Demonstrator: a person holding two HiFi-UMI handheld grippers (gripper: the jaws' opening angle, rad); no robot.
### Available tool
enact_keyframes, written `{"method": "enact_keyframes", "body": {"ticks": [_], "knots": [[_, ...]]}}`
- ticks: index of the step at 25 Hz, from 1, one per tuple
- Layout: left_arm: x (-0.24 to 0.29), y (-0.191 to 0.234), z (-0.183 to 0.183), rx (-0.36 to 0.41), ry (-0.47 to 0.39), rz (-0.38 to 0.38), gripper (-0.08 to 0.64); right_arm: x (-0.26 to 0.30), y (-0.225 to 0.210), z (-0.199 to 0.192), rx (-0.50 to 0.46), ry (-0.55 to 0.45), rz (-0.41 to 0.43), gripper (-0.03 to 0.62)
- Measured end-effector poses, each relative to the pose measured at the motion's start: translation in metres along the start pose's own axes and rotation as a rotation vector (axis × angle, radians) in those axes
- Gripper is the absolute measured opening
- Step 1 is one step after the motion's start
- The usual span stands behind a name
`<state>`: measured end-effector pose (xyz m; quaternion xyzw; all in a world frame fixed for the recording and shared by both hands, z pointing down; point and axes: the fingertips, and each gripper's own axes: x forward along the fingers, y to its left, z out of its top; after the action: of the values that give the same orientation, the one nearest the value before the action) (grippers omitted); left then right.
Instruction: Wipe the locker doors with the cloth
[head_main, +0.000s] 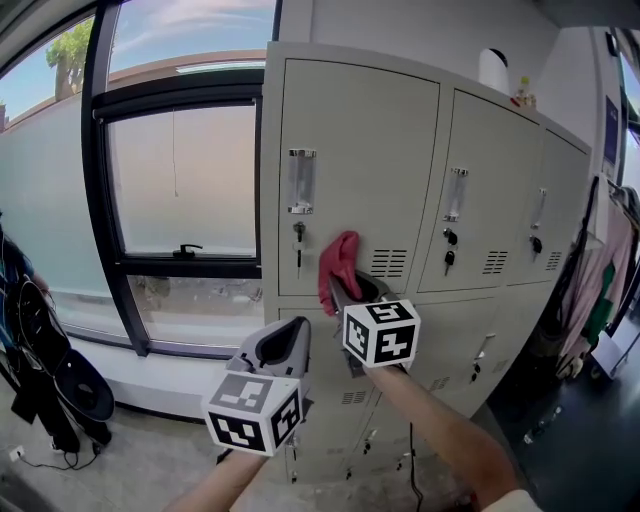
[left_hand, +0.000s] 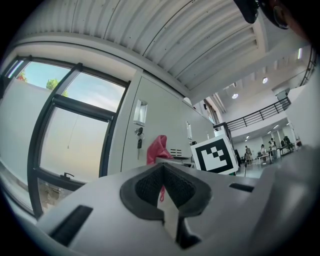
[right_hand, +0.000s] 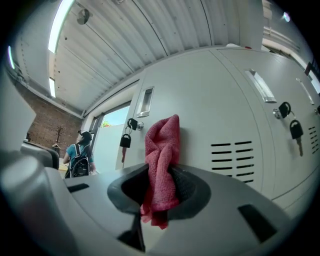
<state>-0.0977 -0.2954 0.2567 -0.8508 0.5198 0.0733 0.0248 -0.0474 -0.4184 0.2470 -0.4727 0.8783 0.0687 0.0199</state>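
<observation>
Left gripper (head_main: 283, 345), right gripper (head_main: 350, 290): grey shells, black textured pads (left_hand: 147, 187), cubes (head_main: 380, 332) with black-white square markers

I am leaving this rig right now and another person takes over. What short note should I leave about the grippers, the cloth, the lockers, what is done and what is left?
Right gripper: shut on the red cloth, held up at the upper-left locker door.
Left gripper: jaws together, empty, lower, away from that door.
Cloth: its top appears to touch that door, between the hanging key and the vent slots.
Done: cloth gripped and at the door; what is already wiped cannot be told.
Left: wipe this door, then the other doors.
</observation>
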Motion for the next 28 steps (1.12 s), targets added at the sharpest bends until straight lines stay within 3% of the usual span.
{"method": "enact_keyframes", "body": {"ticks": [13, 20, 28], "knots": [[-0.031, 0.040, 0.004, 0.015, 0.011, 0.062, 0.005, 0.038, 0.088, -0.008, 0.017, 0.017, 0.160, 0.086], [-0.021, 0.028, 0.001, 0.027, 0.010, 0.039, 0.005, 0.012, 0.074, -0.025, 0.064, 0.026, 0.207, 0.087], [-0.009, 0.006, -0.019, 0.023, 0.025, -0.001, 0.005, -0.038, 0.026, -0.041, 0.067, 0.015, 0.175, 0.087]]}}
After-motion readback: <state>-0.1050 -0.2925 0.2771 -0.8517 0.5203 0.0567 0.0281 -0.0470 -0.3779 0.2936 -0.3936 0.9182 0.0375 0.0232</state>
